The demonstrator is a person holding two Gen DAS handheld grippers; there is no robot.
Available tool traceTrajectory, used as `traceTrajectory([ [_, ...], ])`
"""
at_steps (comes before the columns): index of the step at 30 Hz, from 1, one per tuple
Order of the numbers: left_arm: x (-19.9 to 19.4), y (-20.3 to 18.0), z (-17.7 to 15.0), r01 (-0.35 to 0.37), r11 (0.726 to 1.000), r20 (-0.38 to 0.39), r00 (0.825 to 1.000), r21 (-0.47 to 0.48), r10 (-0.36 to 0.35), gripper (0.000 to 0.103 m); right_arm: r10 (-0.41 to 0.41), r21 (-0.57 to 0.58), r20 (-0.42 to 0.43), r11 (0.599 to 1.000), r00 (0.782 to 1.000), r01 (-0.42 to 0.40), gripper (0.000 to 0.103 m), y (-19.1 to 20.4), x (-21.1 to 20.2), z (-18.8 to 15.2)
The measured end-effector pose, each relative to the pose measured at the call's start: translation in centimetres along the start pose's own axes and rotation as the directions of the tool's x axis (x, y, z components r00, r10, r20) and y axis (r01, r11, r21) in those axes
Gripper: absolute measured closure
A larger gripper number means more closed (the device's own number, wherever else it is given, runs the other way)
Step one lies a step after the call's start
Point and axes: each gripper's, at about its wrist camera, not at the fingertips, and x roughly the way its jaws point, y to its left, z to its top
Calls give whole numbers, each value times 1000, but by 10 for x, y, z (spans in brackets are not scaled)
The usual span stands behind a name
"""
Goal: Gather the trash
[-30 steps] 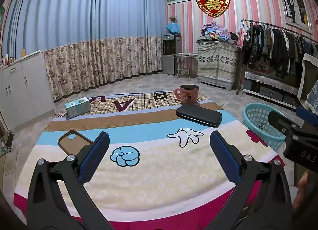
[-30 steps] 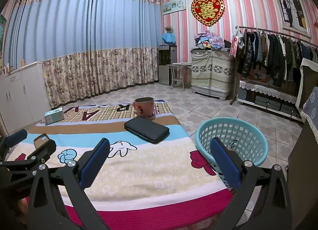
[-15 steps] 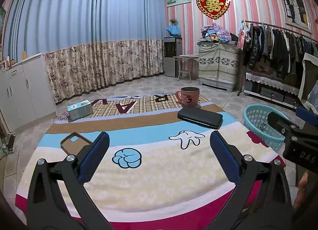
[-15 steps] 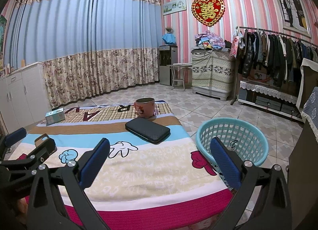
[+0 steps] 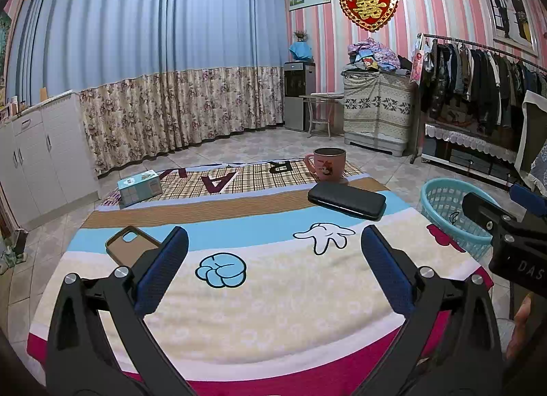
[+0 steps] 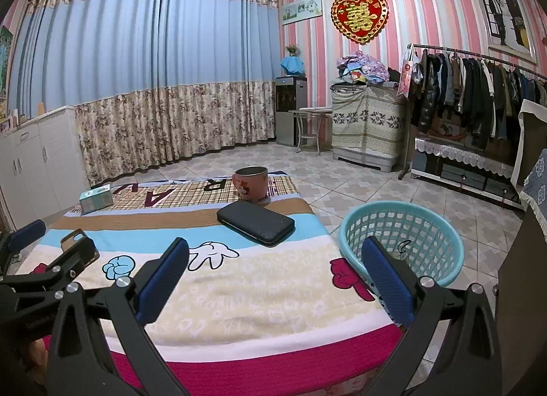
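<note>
A low table under a cartoon-print cloth (image 5: 259,297) (image 6: 246,297) holds a brown phone case (image 5: 131,245) (image 6: 79,245), a black pouch (image 5: 347,199) (image 6: 256,221), a pink mug (image 5: 329,164) (image 6: 250,182) and a teal tissue box (image 5: 140,187) (image 6: 96,198). A light-blue plastic basket (image 5: 451,215) (image 6: 401,242) stands on the floor at the table's right. My left gripper (image 5: 273,269) is open and empty over the table's near edge. My right gripper (image 6: 273,276) is open and empty beside it, its right finger over the basket's near rim.
White cabinets (image 5: 37,156) line the left wall. A clothes rack (image 6: 478,98) and a covered chest (image 6: 367,122) stand at the right. Tiled floor (image 6: 359,184) lies beyond the table. A dark cloth-draped piece of furniture (image 6: 526,259) is close at far right.
Both views have shifted slightly; the table objects sit a little lower and nearer in frame. Both grippers stay open and empty.
</note>
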Motion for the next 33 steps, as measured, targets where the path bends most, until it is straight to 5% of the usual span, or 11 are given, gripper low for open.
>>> traceTrajectory([
  [33, -8, 2, 4, -30, 999, 21, 999, 12, 30, 5, 11, -3, 6, 1000, 1000, -11, 4, 5, -1, 3],
])
